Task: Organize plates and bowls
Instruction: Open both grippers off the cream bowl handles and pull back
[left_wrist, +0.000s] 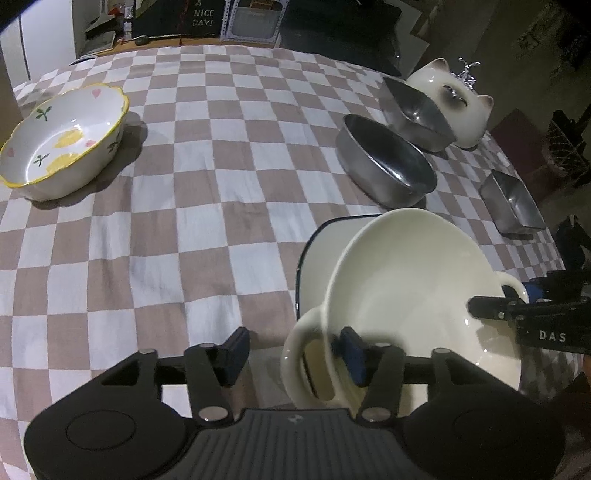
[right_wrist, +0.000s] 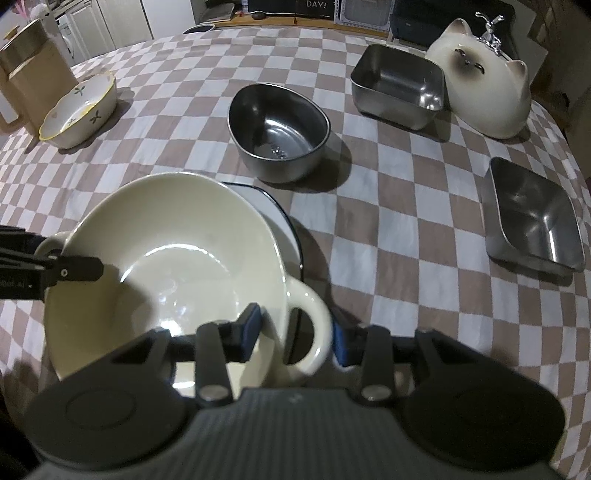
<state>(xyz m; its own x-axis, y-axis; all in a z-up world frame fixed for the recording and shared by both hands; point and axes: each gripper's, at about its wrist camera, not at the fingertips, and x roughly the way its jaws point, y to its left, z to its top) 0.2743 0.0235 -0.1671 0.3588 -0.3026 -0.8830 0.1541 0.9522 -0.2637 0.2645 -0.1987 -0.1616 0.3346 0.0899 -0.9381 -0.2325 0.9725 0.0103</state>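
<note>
Cream bowl: the cream ceramic two-handled bowl (right_wrist: 166, 258) is sitting tilted on the white square plate with a dark blue rim (right_wrist: 280, 214), near the table's front edge, between both grippers.
Left gripper: the left gripper (left_wrist: 295, 356) is standing wide open, its jaws straddling the bowl's left loop handle (left_wrist: 301, 350); one blue pad is lying inside the rim, the other outside the handle, over the cloth, neither visibly pressing.
Right gripper: the right gripper (right_wrist: 297, 334) is likewise standing open around the opposite loop handle (right_wrist: 314, 321), with one pad inside the bowl and nothing clamped.
Why so held: both tongs are bracketing opposite handles, likely so the wide bowl can be steadied or lifted level from two sides.
Plate: it is serving as the stacking base beneath the bowl.
Farther out: the round dark steel bowl (right_wrist: 279, 138), two square steel trays (right_wrist: 399, 86) (right_wrist: 535, 218) and the flowered white bowl with a yellow rim (right_wrist: 79, 110) are waiting, spread apart on the pink-and-white checked tablecloth (left_wrist: 184, 221).
Cat jar: the cream cat-shaped ceramic jar (right_wrist: 484, 92) is resting beside the far tray.
Judgement: stacking is looking barely begun.
</note>
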